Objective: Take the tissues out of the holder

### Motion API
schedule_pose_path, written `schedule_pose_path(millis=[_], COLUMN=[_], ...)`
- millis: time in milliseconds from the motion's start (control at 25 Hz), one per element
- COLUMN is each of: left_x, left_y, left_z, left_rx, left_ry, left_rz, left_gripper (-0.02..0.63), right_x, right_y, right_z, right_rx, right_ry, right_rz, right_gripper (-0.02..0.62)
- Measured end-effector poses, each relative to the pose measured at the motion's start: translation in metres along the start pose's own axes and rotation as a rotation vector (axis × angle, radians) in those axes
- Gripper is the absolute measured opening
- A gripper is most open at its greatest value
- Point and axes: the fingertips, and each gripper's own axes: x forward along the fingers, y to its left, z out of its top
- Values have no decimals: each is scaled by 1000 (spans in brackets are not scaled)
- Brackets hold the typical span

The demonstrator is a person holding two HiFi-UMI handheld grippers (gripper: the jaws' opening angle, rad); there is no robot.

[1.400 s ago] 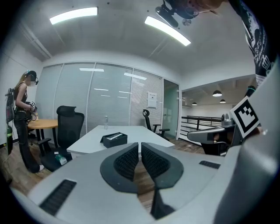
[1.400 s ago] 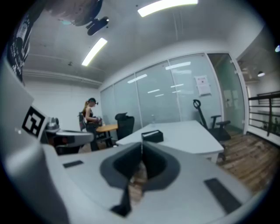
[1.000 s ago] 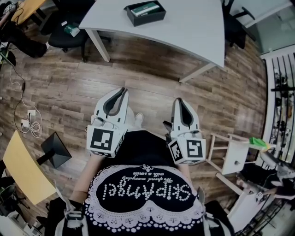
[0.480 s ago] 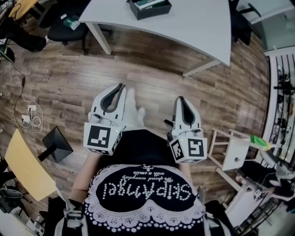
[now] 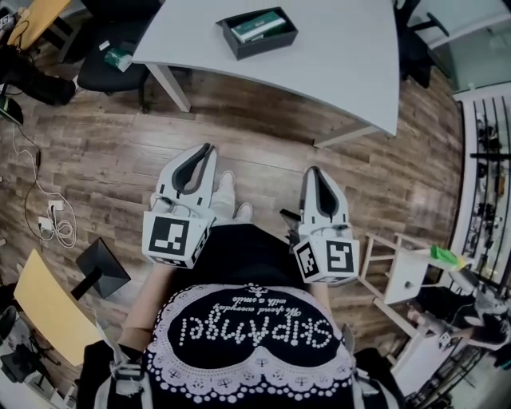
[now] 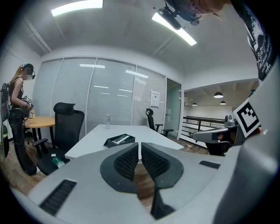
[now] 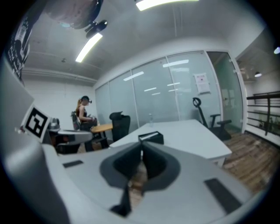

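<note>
A black tray-like holder [image 5: 257, 32] stands on the white table [image 5: 335, 56], far ahead of me, with a green and white tissue pack [image 5: 255, 25] lying in it. My left gripper [image 5: 207, 148] and right gripper [image 5: 314, 171] hang close to my body over the wooden floor, well short of the table. Both are shut with nothing between the jaws. The left gripper view shows its closed fingertips [image 6: 139, 145] with the holder [image 6: 119, 140] beyond them. In the right gripper view the holder [image 7: 151, 137] sits just past the closed tips [image 7: 141, 144].
Black office chairs [image 5: 112, 60] stand at the table's left and far end. A white side stand [image 5: 403, 275] is at my right, with cables [image 5: 48, 216] and a dark panel [image 5: 102, 268] on the floor at my left. A person [image 6: 16, 118] stands by a yellow table. A bottle [image 6: 107, 121] is on the white table.
The head view has swung a little, so the table and holder shift in the frame. Both grippers stay shut near my body, the left one slightly lower and further left.
</note>
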Motion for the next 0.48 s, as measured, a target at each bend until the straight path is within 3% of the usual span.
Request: schedule_pose_path(millis=[480], left_x=[46], left_y=[49], left_z=[25], left_rx=[26], left_ry=[-25], left_rz=[-16], left_gripper=[38], right_x=[66], right_y=[6], right_z=[21], right_rx=[0], right_ry=[-21], right_rz=[-9], right_gripper=[34])
